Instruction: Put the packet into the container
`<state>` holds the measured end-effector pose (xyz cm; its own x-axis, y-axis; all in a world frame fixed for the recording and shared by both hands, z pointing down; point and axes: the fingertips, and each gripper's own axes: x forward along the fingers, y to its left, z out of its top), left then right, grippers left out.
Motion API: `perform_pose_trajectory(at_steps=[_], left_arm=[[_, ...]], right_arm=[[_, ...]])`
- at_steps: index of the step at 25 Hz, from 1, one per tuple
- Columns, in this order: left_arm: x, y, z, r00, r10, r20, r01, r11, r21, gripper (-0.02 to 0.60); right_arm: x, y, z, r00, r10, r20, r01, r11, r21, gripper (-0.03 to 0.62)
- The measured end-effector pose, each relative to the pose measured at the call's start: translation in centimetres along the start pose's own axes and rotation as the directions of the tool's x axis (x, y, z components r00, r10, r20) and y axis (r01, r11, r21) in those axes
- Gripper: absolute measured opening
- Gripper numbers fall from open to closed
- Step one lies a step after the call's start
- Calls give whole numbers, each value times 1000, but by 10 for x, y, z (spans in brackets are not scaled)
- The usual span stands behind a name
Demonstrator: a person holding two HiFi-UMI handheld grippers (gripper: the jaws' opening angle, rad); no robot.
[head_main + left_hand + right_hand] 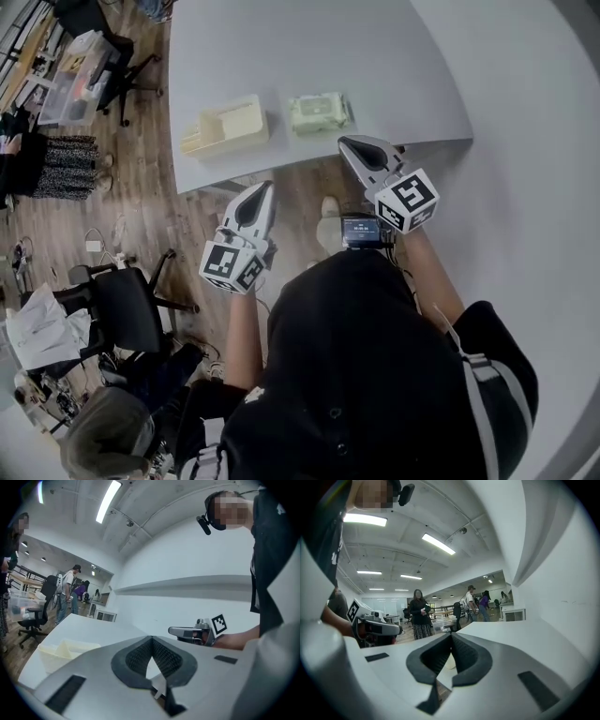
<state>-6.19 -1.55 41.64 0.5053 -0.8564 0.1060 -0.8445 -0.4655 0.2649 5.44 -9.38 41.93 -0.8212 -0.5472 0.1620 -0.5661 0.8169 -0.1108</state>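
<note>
A green packet (319, 112) lies flat on the pale table (309, 47), near its front edge. Just left of it stands a cream open container (225, 127), seen low at the left of the left gripper view as the same container (65, 651). Both grippers are held in front of the table edge, clear of both things. My left gripper (266, 186) (151, 638) is shut with nothing in it, below the container. My right gripper (343, 141) (451, 634) is shut and empty too, its tip just below the packet.
Wood floor with black office chairs (127, 300) and cluttered desks lies to the left. A white wall (525, 141) runs along the right of the table. Several people (419, 613) stand far back in the room.
</note>
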Motion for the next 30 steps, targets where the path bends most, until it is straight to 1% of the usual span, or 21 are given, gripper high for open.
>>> perform_pose_trajectory(at_steps=[2, 5, 8, 11, 14, 15, 16, 17, 18, 19, 20, 21, 22, 24, 26, 28, 30], left_arm=[[19, 13, 11, 1000, -3, 6, 3, 1000, 9, 0], [45, 25, 24, 1000, -3, 7, 3, 1000, 8, 0], [64, 30, 27, 1000, 4, -10, -4, 1000, 4, 0], [75, 40, 25, 998, 41, -43, -41, 999, -8, 0], [80, 52, 29, 995, 84, -49, -85, 996, -14, 0], [81, 55, 30, 994, 94, -48, -95, 995, -15, 0], [83, 59, 31, 993, 103, -51, -104, 994, -16, 0], [84, 63, 31, 993, 108, -53, -110, 994, -17, 0], [84, 67, 29, 993, 108, -48, -109, 994, -19, 0], [84, 70, 26, 994, 104, -38, -105, 994, -22, 0], [85, 73, 25, 995, 98, -30, -99, 995, -24, 0], [85, 75, 26, 995, 94, -28, -94, 995, -24, 0], [86, 76, 28, 995, 91, -33, -91, 996, -21, 0], [85, 80, 34, 994, 93, -49, -94, 995, -14, 0], [82, 86, 37, 994, 100, -53, -101, 995, -17, 0], [78, 91, 39, 993, 108, -54, -110, 994, -22, 0], [75, 96, 39, 994, 105, -41, -106, 994, -16, 0]], right_arm=[[13, -17, 5, 1000, 5, -1, -5, 1000, -4, 21], [29, -41, 6, 999, 25, -31, -26, 1000, -15, 21], [42, -58, 0, 994, 63, -86, -69, 995, -69, 21], [55, -72, -14, 984, 96, -152, -112, 988, -103, 23], [69, -80, -26, 963, 156, -222, -184, 976, -114, 23], [74, -80, -29, 954, 179, -242, -211, 971, -112, 39], [80, -80, -34, 943, 204, -264, -239, 965, -107, 145], [86, -79, -41, 927, 232, -294, -271, 957, -100, 237], [92, -77, -49, 907, 260, -331, -307, 947, -95, 256], [96, -74, -58, 884, 285, -371, -342, 935, -96, 301], [100, -72, -67, 857, 306, -414, -377, 921, -102, 332], [104, -71, -75, 827, 322, -461, -413, 904, -110, 362], [108, -70, -84, 791, 333, -513, -452, 884, -122, 392], [118, -73, -106, 705, 338, -623, -531, 834, -148, 419], [129, -78, -126, 623, 327, -710, -592, 791, -155, 438], [140, -86, -140, 558, 302, -773, -631, 759, -159, 448], [149, -92, -150, 503, 278, -818, -662, 733, -158, 453]])
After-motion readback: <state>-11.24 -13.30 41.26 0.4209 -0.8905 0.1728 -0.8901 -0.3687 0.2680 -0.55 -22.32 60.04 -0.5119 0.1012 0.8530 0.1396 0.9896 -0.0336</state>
